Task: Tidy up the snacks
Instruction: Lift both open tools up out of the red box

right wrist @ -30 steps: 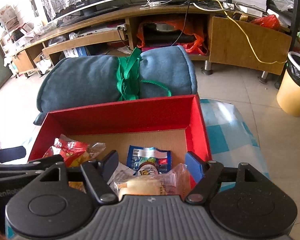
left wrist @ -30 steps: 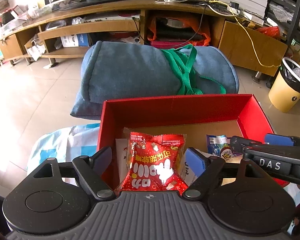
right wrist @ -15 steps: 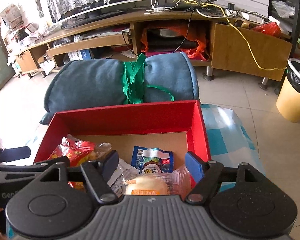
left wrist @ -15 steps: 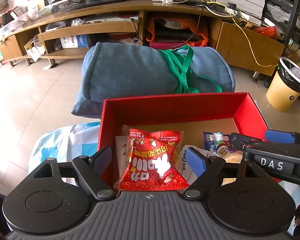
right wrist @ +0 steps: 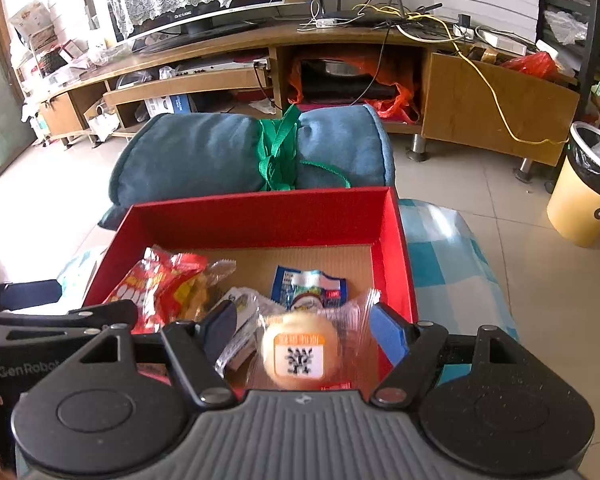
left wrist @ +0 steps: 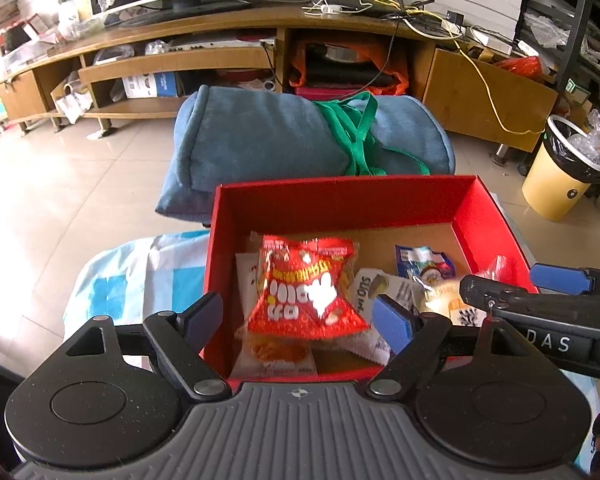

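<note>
Since the snacks belong together in the red box (left wrist: 340,204), I have both tools hanging over its near end, angled down into it. My left gripper (left wrist: 298,316) stands wide with the red bag (left wrist: 306,292) between its fingers. The bag's right edge comes close to the right pad, but a strip of box wall shows at the left pad, so I cannot tell whether I am gripping the bag or only straddling it. Just below it, nearer my palm, lies an orange packet (left wrist: 274,354).

My right gripper (right wrist: 304,328) is about half open, and its pads look pressed on the clear wrapper of a round bun (right wrist: 298,350). I pinch the wrap and not the bread, to avoid squashing it. A blue packet (right wrist: 310,286) lies just ahead of my fingertips, on the bare floor of the box.
</note>
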Tool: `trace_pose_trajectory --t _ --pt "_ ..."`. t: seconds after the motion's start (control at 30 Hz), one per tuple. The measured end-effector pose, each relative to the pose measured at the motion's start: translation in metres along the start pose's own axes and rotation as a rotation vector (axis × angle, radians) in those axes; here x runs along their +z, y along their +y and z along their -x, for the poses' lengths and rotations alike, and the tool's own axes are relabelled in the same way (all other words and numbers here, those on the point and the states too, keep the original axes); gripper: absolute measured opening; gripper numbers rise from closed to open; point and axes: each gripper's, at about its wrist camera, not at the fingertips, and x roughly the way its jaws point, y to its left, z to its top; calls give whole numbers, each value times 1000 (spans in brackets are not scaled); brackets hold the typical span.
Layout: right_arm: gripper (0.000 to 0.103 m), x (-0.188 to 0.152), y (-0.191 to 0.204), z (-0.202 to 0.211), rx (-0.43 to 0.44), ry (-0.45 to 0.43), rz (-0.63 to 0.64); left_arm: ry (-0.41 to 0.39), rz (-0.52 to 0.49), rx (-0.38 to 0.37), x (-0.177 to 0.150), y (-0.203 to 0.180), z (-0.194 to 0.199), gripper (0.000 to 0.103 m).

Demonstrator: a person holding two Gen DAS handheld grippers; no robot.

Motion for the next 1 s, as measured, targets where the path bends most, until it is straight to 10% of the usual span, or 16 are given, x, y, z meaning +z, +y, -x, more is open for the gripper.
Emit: trace_pose_trajectory --t 1.0 --pt "72 -58 3 24 20 100 19 88 -46 -45 -58 -5 19 87"
